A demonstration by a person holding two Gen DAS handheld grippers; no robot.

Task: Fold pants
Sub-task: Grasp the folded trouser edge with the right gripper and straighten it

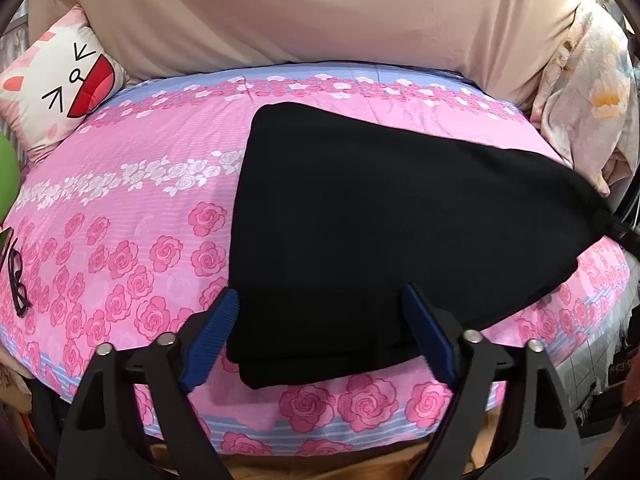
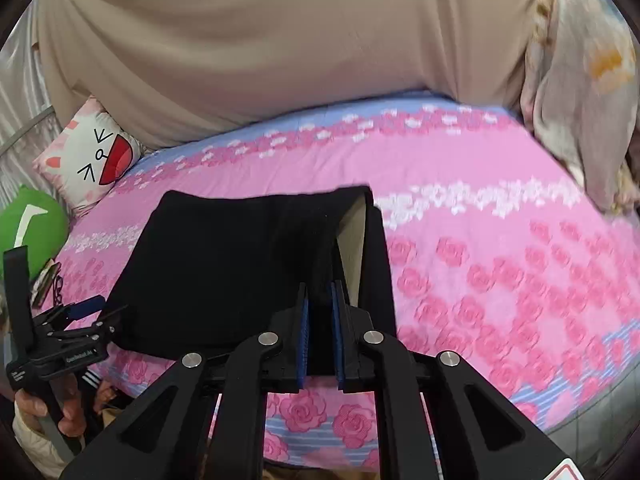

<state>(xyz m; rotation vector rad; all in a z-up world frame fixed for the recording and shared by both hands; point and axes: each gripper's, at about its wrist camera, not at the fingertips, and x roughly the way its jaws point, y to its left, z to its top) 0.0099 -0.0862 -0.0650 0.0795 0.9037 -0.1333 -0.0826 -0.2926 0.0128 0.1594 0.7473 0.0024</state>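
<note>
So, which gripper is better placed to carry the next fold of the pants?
Probably the right gripper: it is shut on the black pants, lifting an end. The left gripper is open, gripping nothing.

- The right gripper (image 2: 320, 336), black with blue ribbed pads, clamps a lifted edge of the black fabric pants (image 2: 224, 264).
- The pants lie on the pink rose-patterned bedsheet (image 2: 500, 264).
- The left gripper (image 2: 86, 308) sits at the pants' left edge, held by a hand (image 2: 48, 412).
- A white cartoon-cat pillow (image 2: 92, 160) and a green round cushion (image 2: 36, 220) rest far left.
</note>
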